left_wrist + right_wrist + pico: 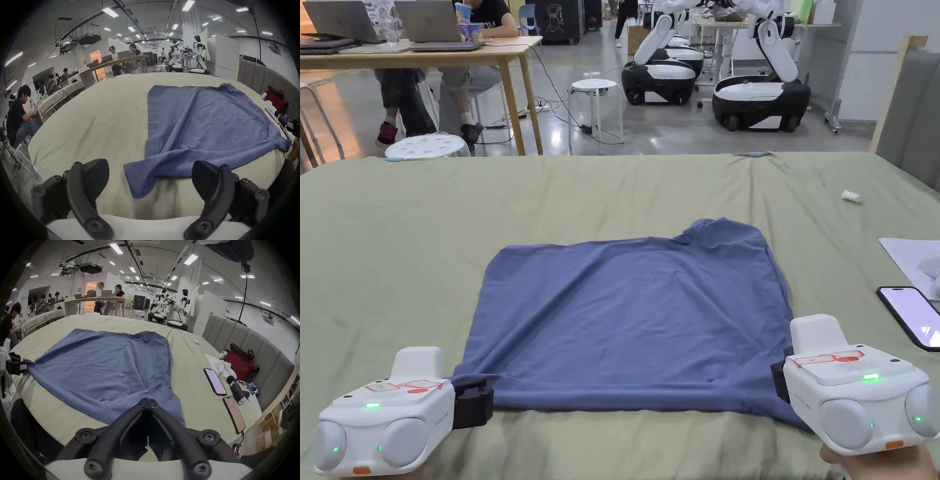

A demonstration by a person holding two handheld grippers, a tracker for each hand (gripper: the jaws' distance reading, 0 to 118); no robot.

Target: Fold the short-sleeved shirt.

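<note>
Shirt (pixel 631 319) is flat on the bed (pixel 394 250), my right gripper (pixel 148 400) pinches its near corner, left gripper (pixel 150 177) gapes, so I'd clamp left before lifting evenly.

head above, gripper views low (shared shirt (pixel 637 319))
</note>
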